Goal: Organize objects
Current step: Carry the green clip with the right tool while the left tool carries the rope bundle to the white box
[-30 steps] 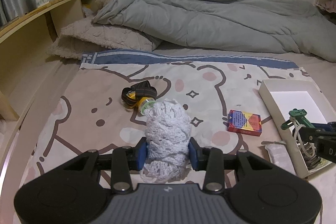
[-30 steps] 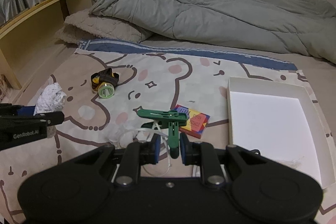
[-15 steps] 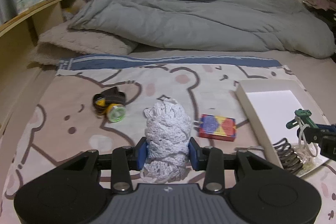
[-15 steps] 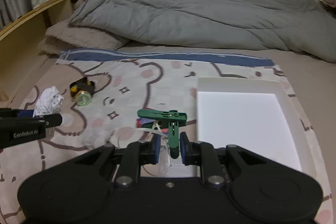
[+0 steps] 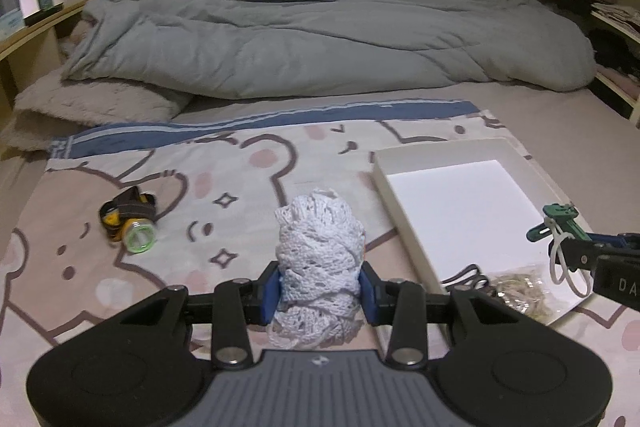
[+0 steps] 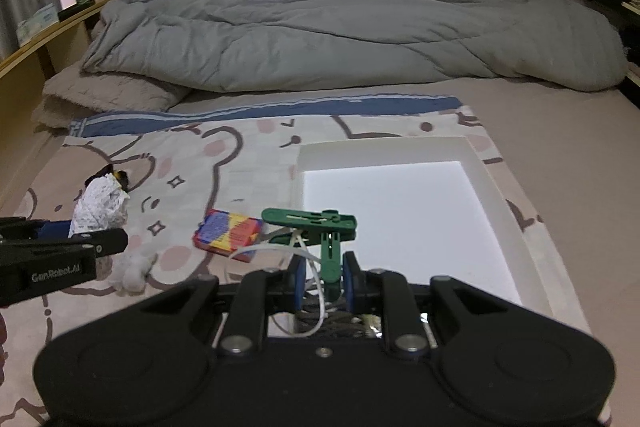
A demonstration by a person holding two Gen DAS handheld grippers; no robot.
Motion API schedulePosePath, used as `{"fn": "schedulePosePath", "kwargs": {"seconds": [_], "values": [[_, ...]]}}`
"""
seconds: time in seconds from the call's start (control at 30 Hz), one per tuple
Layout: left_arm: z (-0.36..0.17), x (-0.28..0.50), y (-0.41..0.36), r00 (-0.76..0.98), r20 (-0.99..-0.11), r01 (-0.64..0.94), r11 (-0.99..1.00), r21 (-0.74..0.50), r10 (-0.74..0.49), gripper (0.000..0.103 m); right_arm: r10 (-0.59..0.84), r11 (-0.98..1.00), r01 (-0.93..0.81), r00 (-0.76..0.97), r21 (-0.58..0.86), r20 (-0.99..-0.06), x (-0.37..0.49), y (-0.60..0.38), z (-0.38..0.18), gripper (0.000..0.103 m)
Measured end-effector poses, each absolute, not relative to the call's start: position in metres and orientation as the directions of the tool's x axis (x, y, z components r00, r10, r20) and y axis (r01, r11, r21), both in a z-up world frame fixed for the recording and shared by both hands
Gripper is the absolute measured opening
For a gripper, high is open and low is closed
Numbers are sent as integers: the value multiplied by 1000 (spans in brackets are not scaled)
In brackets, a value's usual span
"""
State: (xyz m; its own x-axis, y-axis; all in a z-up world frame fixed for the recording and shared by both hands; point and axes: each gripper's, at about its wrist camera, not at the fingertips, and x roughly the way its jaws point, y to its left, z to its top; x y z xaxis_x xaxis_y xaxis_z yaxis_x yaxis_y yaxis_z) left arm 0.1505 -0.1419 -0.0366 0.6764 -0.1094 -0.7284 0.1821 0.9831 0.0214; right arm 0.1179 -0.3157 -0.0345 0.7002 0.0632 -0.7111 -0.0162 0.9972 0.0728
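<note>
White tray (image 6: pixel 492 187) lies on the bed just ahead and right of the right tool (image 6: pixel 323 281), clenched on a green clip (image 6: pixel 320 227) hanging over its near edge, nearer than the left tool (image 5: pixel 320 283), gripping white lace (image 5: pixel 320 239).

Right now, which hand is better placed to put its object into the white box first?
The right. The right gripper holds the green clip over the white box, while the left gripper, holding the white lace bundle, is beside it.
</note>
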Motion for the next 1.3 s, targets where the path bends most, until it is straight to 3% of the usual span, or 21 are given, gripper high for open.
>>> {"fn": "schedulePosePath", "kwargs": {"seconds": [0.97,1.3], "values": [[-30,162,-247,632,-718,381,924,-41,-292,41,-59,993,117,692,31,-720,137,-405,-25,20],[-47,181,-298,566,-741,436,894,-102,-360,41,-100,972,230,621,58,-778,157,-459,-75,20]]}}
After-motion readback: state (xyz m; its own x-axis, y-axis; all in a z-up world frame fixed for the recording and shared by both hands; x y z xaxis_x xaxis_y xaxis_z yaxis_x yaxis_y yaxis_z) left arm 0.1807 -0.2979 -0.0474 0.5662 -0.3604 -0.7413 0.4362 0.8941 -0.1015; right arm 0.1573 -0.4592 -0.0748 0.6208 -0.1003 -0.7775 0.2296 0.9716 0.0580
